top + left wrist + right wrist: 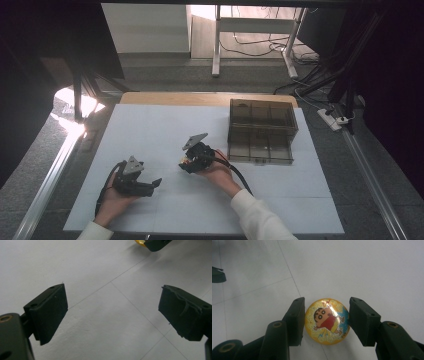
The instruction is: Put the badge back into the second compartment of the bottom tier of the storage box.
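A round yellow glitter badge [327, 322] with a cartoon figure in a red shirt lies on the white mat. My right gripper [327, 313] is shut on it, one black pad against each side of its rim. In the high view the right gripper [186, 162] points left near the middle of the mat. My left gripper [151, 186] rests at the front left in a hand, and its jaws stand wide open [113, 310] over bare mat. The badge's yellow edge [140, 242] shows at the top of the left gripper view, beside a right jaw tip [156, 245].
A dark see-through storage box [260, 131] with compartments stands at the back right of the white mat [150, 130]. Thin seam lines cross the mat. Metal rails run along both sides of the table, and cables lie on the floor behind.
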`<state>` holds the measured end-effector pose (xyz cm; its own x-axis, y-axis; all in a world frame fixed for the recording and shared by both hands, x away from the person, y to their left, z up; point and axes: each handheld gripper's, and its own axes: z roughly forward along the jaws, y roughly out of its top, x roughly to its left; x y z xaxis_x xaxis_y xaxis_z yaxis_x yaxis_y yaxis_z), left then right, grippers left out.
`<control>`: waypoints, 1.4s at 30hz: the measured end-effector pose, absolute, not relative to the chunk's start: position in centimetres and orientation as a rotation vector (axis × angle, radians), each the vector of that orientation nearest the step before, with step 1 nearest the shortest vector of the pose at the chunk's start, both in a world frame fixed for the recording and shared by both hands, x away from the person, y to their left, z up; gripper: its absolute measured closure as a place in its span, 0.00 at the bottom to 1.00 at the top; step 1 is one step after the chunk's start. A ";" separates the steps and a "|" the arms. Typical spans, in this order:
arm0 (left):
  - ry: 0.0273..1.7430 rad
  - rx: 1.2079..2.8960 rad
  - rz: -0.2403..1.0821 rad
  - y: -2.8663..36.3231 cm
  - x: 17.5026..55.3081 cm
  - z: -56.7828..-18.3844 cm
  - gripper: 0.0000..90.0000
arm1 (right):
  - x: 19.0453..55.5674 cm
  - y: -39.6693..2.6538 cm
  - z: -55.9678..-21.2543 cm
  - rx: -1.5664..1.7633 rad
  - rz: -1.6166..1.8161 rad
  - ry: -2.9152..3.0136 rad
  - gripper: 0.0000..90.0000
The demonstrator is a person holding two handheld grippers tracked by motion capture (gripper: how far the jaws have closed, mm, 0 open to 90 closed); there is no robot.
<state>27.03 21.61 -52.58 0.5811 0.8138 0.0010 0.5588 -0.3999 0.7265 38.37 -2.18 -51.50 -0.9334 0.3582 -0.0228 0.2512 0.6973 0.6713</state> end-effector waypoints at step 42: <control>1.096 2.114 0.473 21.7 27.1 -52.6 0.10 | 36.9 -6.0 -49.8 0.513 1.141 2.685 0.53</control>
<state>27.06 21.67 -52.60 0.5754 0.8179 0.0023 0.5627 -0.3980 0.7245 36.86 -6.02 -49.80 -0.9244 0.3803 -0.0298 0.2425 0.6461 0.7237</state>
